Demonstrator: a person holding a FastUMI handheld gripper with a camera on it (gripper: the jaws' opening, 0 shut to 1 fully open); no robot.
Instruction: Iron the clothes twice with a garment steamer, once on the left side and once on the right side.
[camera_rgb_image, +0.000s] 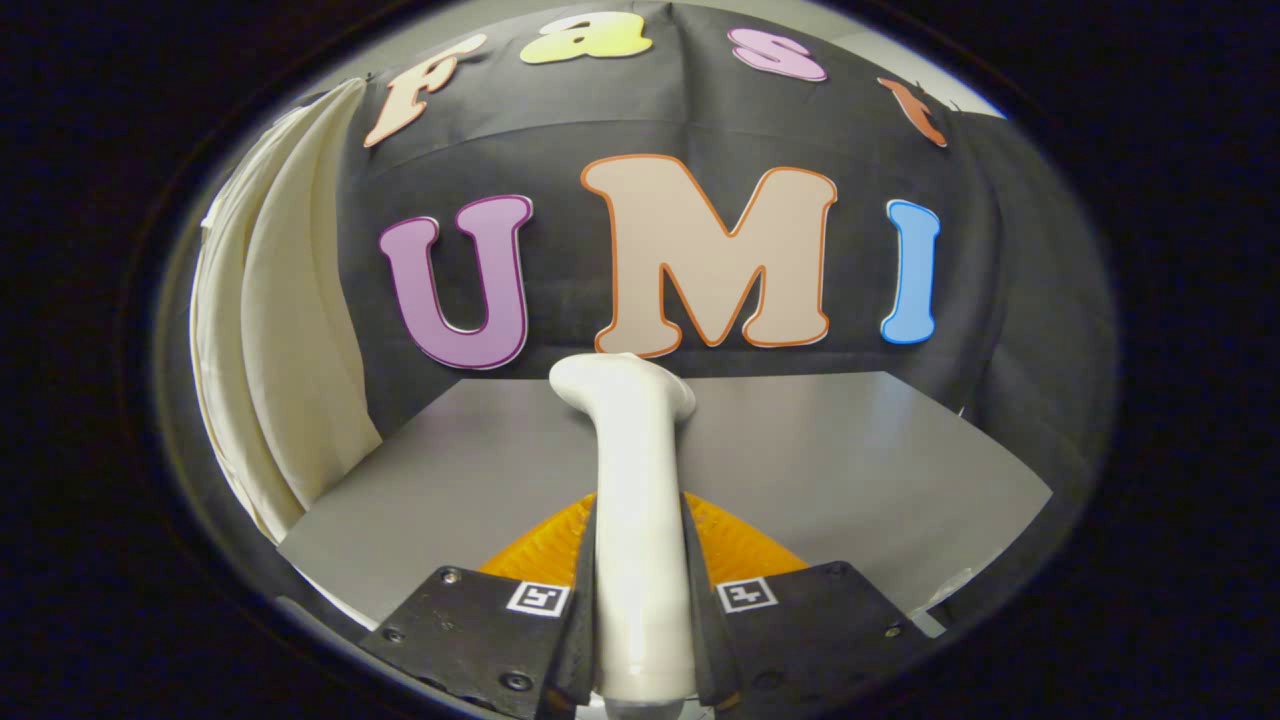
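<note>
The gripper (640, 600) is clamped on the white garment steamer (632, 500), both fingers pressing its handle; its head points ahead over the grey table (850, 450). A cream garment (290, 330) hangs well off to the left

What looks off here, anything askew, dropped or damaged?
Nothing stands out. The gripper is shut on the white garment steamer, both fingers pressing its handle, with its head beyond them above the grey table. The cream garment hangs off to the left of the table in loose vertical folds, apart from the steamer.
</note>
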